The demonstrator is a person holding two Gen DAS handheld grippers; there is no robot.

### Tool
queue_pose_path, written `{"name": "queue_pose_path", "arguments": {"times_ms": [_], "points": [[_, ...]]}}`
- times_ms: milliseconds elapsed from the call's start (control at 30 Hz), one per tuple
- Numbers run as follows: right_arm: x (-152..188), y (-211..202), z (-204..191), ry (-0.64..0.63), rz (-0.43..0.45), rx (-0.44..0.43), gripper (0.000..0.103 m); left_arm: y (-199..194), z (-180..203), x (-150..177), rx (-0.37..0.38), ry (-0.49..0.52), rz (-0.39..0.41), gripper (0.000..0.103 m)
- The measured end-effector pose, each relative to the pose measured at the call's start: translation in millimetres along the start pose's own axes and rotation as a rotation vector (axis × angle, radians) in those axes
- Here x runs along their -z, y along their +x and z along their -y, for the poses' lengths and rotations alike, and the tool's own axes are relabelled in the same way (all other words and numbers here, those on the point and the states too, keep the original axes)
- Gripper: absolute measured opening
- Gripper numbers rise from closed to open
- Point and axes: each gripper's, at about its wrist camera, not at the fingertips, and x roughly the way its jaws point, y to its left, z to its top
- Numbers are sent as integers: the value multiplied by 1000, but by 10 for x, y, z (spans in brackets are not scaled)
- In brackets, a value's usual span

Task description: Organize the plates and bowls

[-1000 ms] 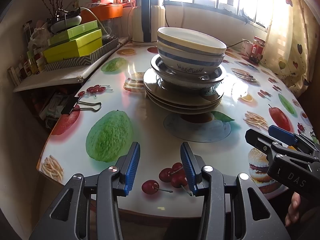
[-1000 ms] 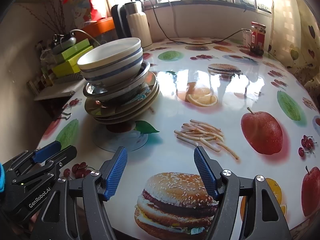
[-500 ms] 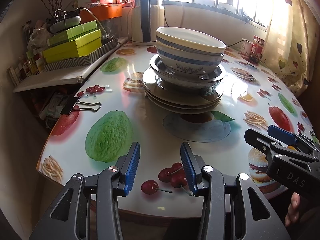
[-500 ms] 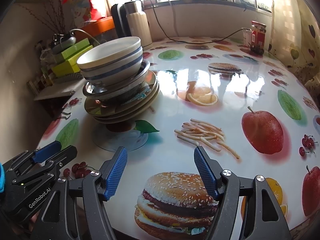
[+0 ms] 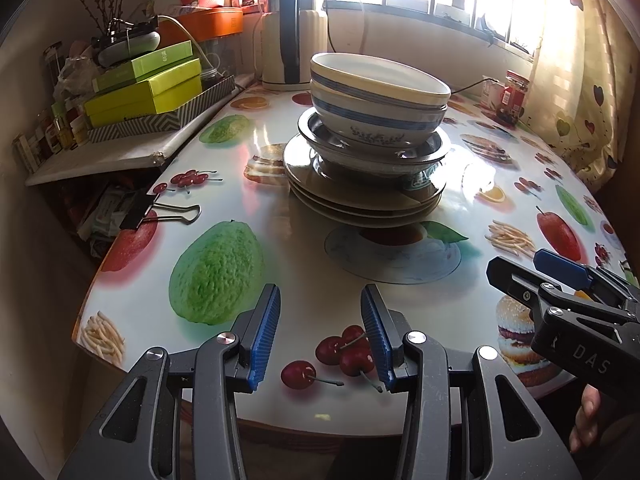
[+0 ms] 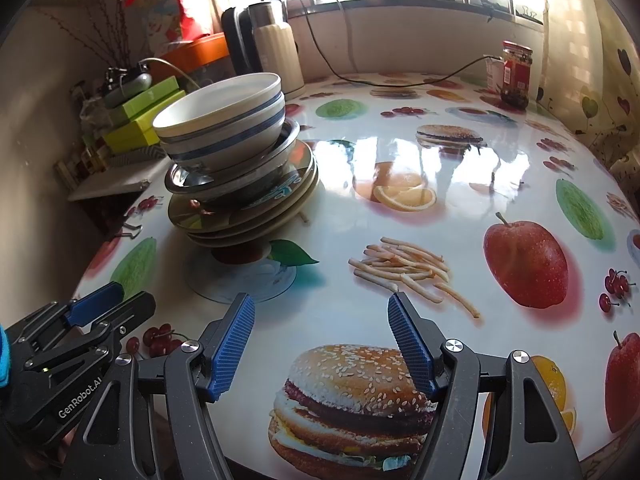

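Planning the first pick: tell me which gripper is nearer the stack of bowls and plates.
Left, though narrowly. The left gripper faces the stack of bowls and plates almost head-on across bare table; the right gripper sits farther to the stack's right, off-axis.

The right tool [image 5: 576, 320] reads "DAS"; the left tool [image 6: 72, 344] reads "GenRobot.AI".

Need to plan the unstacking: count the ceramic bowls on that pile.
2. The top bowl is nested in the lower bowl, which sits in a metal dish atop the plates. Others may be hidden.

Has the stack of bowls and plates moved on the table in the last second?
No. The stack sits over the same printed saucer as before.
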Motion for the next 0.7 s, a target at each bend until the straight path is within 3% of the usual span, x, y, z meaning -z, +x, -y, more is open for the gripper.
{"name": "queue_pose_path", "arguments": {"times_ms": [700], "points": [[-3,4,11,4,-1,0,70,-5,9,-13,2,5,4,43]]}}
